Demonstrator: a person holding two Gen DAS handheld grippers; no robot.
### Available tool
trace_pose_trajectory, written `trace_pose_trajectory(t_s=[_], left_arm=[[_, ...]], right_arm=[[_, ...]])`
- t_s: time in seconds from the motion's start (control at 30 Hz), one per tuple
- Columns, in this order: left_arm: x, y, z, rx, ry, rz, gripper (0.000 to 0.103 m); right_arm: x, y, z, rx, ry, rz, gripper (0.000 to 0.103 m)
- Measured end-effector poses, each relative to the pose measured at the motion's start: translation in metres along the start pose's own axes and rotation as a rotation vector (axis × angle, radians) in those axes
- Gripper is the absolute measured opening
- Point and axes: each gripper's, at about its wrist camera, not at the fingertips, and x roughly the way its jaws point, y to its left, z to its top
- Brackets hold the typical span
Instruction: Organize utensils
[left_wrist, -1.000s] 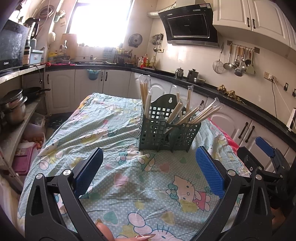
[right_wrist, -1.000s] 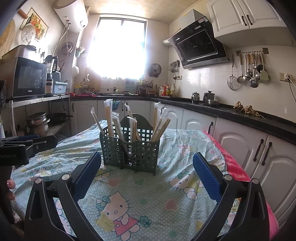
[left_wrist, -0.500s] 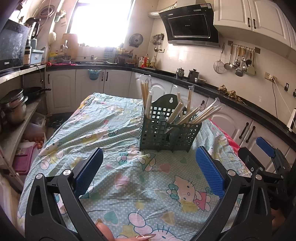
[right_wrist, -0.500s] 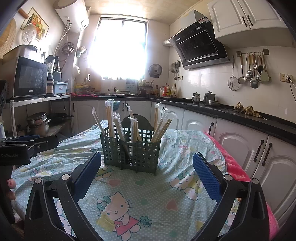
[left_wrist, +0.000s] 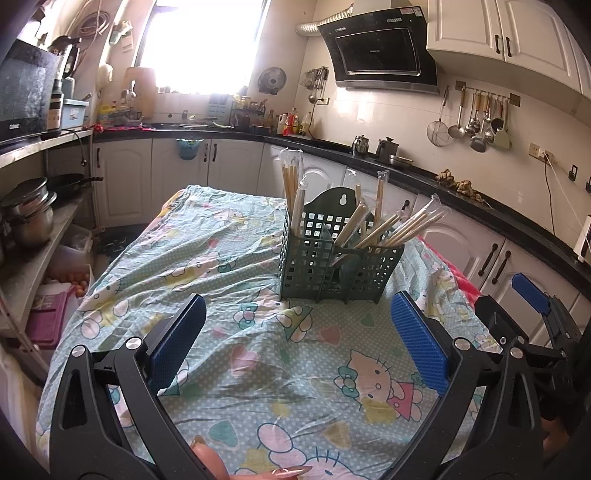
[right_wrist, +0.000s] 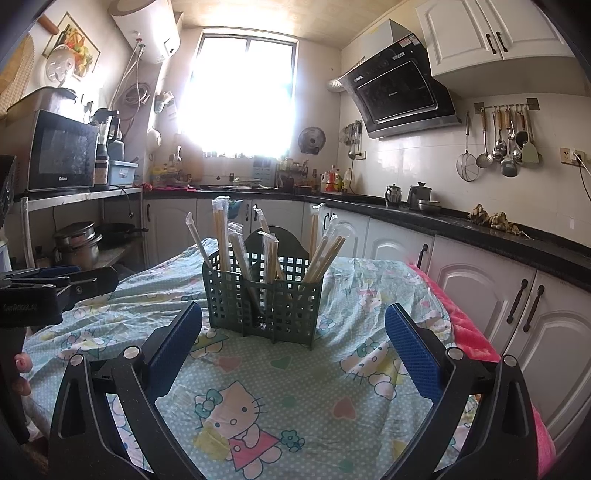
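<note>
A dark green lattice utensil holder stands upright on the table; it also shows in the right wrist view. Several plastic-wrapped chopstick pairs stick out of its compartments, some upright, some leaning. My left gripper is open and empty, a little short of the holder. My right gripper is open and empty, facing the holder from the other side. Each gripper shows at the edge of the other's view.
The table carries a crumpled Hello Kitty cloth with a pink layer at its right edge. Black counters and white cabinets wrap the room. A shelf with pots stands left. Ladles hang on the wall.
Both grippers have stayed open and almost still. The right wrist view has drifted very slightly, so the holder sits a touch further right.
</note>
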Motion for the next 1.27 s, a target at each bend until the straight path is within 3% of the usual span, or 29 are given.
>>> trace_pose_trajectory(t_s=[0.63, 1.0, 1.17, 1.27], left_arm=[[0.011, -0.003, -0.01, 0.007, 0.047, 0.007, 0.092], [0.029, 0.013, -0.012, -0.042, 0.105, 0.071, 0.092], [0.069, 0.067, 0.009, -0.112, 0.204, 0.206, 0.092], [0.102, 0.105, 0.019, -0.136, 0.255, 0.302, 0.092]], right_arm=[[0.003, -0.003, -0.002, 0.0, 0.004, 0.001, 0.097], [0.008, -0.016, -0.006, 0.032, 0.022, -0.033, 0.097], [0.036, -0.063, -0.003, 0.131, 0.108, -0.107, 0.097], [0.083, -0.116, -0.007, 0.174, 0.305, -0.236, 0.097]])
